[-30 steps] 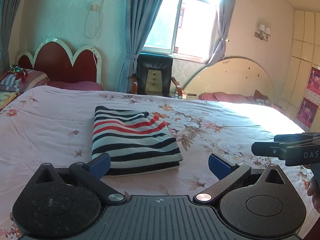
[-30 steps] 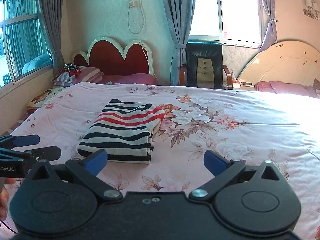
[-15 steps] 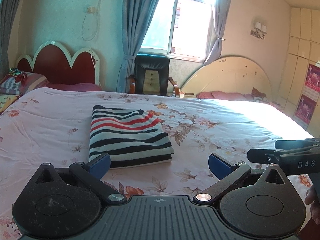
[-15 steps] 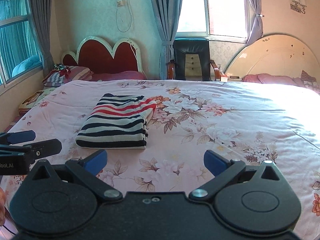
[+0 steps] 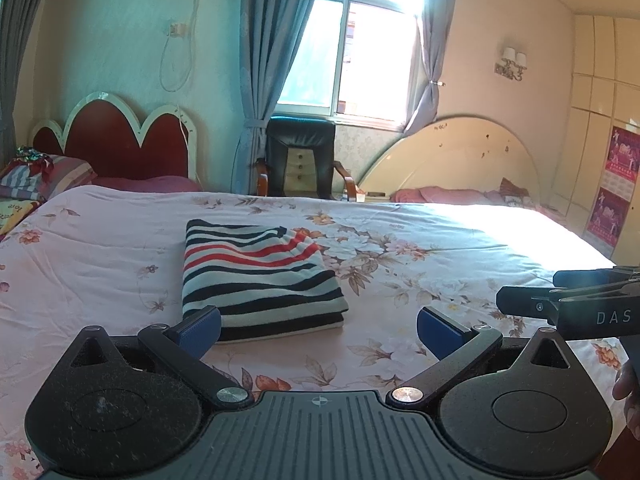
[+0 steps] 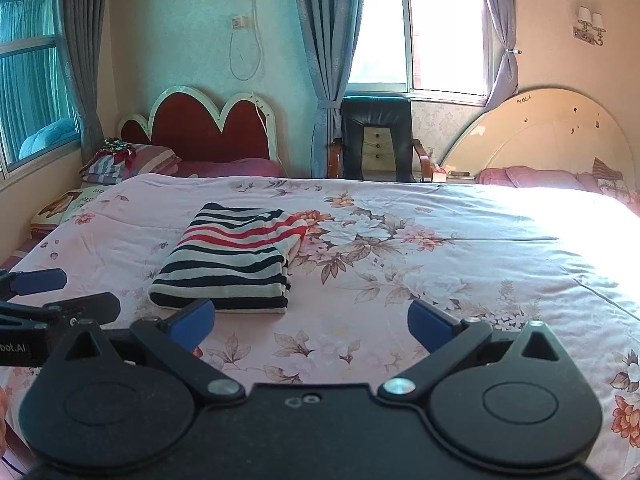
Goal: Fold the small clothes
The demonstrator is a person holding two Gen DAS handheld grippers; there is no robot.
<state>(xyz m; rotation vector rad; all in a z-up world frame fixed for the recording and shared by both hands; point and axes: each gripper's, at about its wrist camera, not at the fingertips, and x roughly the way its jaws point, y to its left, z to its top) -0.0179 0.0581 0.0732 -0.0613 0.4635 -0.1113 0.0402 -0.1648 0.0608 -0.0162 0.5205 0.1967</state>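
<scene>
— So where is the folded striped knit garment [image 5: 256,276], the one banded in black, pale grey and red?

— Lying flat on the pink floral bedspread [image 5: 400,276], towards its left half, folded into a neat rectangle with the layered edge facing the cameras. In the right wrist view the same garment [image 6: 232,256] sits left of centre, beside a printed cluster of pale flowers.

— And the left gripper [image 5: 318,326]?

— Its blue-padded fingers [image 5: 200,328] are spread wide with nothing between them. The left pad overlaps the garment's near corner in the picture, though whether it touches I cannot tell.

— The right gripper [image 6: 310,324]?

— Also spread wide and empty, hovering over bare bedspread just short of the garment. From the left wrist camera the same tool [image 5: 568,300] shows at the right edge, black, with the letters "DAS" on it, and part of a hand [image 5: 626,392] below it.

— Anything beyond the bed?

— A black leather armchair with wooden arms [image 6: 376,140] under the bright window [image 6: 416,36], grey-blue curtains [image 6: 320,36] either side, a red scalloped headboard with white trim [image 6: 204,128] to the left, and a cream arched headboard [image 6: 552,132] to the right.
</scene>
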